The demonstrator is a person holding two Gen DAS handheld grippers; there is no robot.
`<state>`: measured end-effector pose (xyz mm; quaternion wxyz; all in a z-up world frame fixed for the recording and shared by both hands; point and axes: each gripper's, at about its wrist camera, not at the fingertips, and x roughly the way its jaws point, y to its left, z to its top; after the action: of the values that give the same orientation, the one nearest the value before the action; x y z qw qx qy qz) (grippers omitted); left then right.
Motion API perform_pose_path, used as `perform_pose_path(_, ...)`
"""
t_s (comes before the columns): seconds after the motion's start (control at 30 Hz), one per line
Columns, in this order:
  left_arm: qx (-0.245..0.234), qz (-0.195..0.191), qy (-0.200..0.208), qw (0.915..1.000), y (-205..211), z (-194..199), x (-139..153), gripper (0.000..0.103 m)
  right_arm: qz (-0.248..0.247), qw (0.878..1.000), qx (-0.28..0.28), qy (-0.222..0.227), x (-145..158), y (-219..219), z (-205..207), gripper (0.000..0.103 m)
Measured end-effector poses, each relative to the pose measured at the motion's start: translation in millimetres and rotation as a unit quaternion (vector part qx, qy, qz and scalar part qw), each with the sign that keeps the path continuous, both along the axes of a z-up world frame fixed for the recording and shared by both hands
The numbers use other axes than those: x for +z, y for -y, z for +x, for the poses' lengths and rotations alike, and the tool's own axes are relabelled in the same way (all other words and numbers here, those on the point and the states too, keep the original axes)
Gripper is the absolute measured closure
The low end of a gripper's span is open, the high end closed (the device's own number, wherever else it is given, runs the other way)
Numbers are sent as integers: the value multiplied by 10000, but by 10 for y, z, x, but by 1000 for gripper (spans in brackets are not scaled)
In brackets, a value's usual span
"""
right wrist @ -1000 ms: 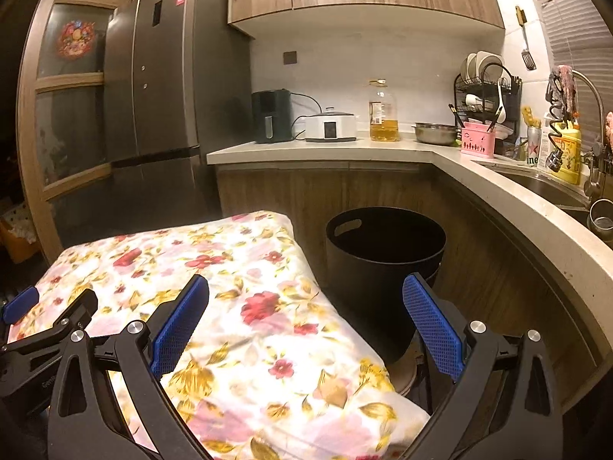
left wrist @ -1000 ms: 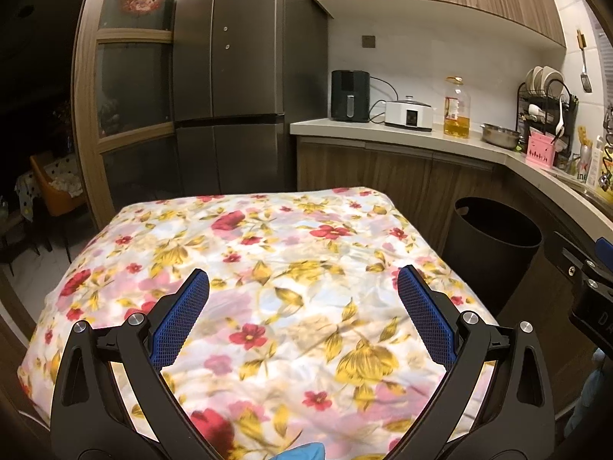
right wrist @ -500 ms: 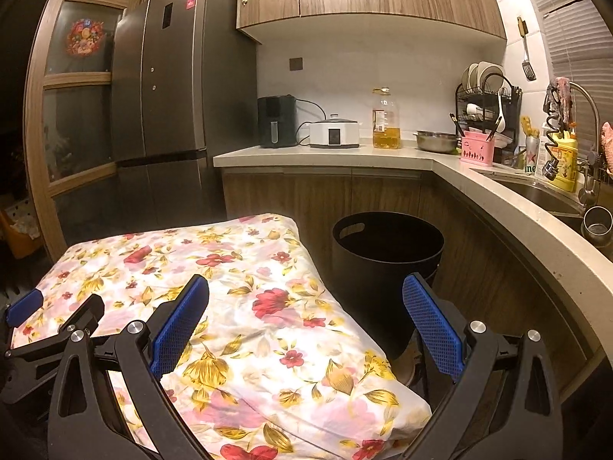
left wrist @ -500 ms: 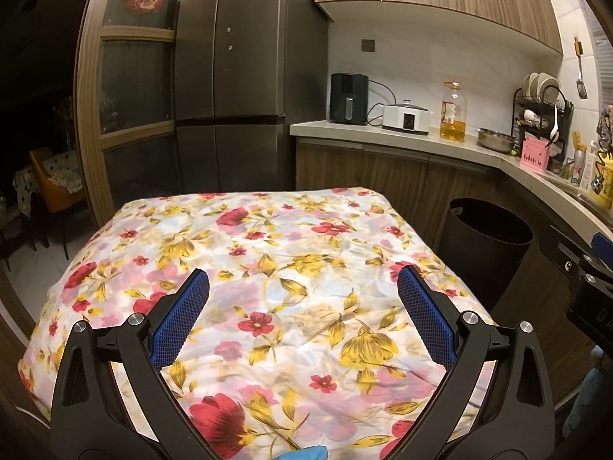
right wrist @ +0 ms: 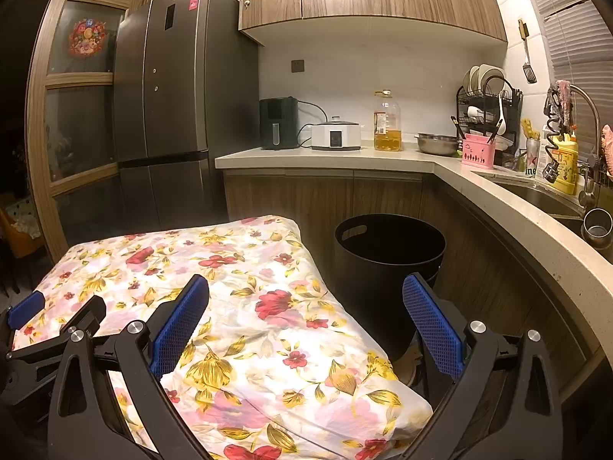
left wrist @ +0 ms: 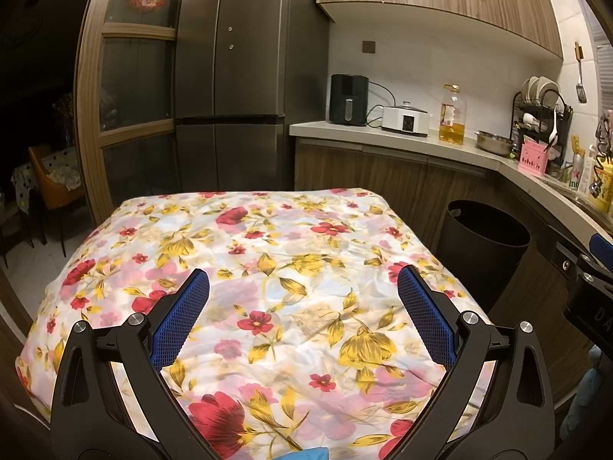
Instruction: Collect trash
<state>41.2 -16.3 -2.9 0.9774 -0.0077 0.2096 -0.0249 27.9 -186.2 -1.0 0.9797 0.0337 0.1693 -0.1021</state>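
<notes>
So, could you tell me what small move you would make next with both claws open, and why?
I would probably pan the left claw and right claw to search for trash. Both are open and hold nothing, the floral tablecloth shows no litter on it, and the black bin beside the table stands ready, so there is nothing yet to grasp.

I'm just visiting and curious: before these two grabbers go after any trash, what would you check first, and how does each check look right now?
1. Left gripper jaws open and holding nothing: ok.
2. Right gripper jaws open and holding nothing: ok.
3. Black bin upright, mouth uncovered, beside the table: ok.
4. Trash to pick on the floral tablecloth: not ok, none visible.
5. Bin has room inside: cannot tell, its interior is dark.
</notes>
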Motion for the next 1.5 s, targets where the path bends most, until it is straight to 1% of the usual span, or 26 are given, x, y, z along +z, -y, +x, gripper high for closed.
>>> perform_pose_path(1.33, -23, -18, 39, 10000, 18, -35, 4, 6, 66, 10000, -5, 63, 1, 13, -30, 6)
perform_pose_path(1.5, -37, -12, 64, 10000, 53, -41, 46, 6, 73, 10000, -4, 55, 6, 19, -34, 6)
